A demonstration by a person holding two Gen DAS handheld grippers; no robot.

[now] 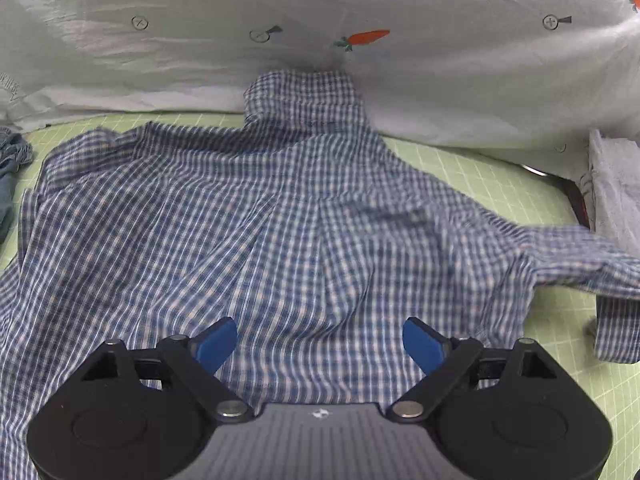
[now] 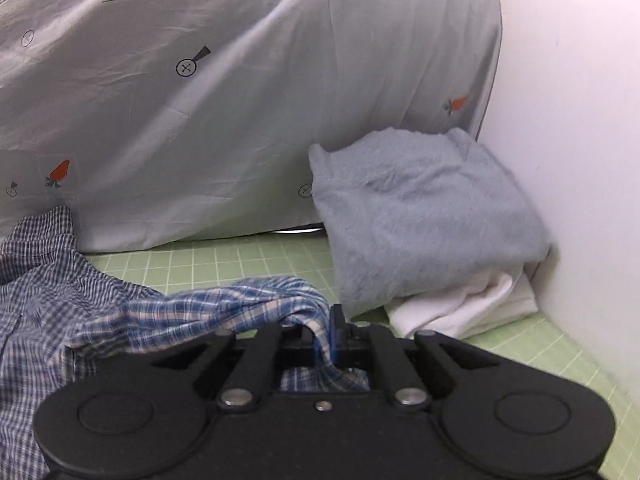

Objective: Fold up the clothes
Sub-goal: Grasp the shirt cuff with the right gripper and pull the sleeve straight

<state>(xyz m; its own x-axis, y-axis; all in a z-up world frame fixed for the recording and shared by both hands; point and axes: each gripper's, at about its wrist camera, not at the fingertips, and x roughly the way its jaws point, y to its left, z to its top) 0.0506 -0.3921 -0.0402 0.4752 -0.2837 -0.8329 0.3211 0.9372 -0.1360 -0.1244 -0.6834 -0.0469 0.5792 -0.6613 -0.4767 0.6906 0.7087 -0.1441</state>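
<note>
Green gridded matting [image 1: 500, 176] covers the work surface, with a pale sheet printed with carrots [image 1: 320, 8] draped up behind it. On the mat lies the checked shirt [image 1: 248, 216], spread open and rumpled, its collar end pointing away toward the sheet and its hem nearest the left gripper [image 1: 319, 342]. That gripper hovers over the hem edge with its blue fingers spread wide apart, nothing between them. The shirt's long axis runs straight ahead from it, collar to hem. One sleeve [image 1: 580, 264] trails off the shirt's body toward a stack of folded laundry: a grey fluffy piece [image 2: 424, 216] on top of a white one [image 2: 464, 304]. The right gripper [image 2: 334, 332] has its fingers pinched together on that sleeve's end, holding it lifted just off the mat. Judging by this, the sleeve lies crosswise to the shirt's body, so the right gripper is the one placed to carry it inward across the back.
</note>
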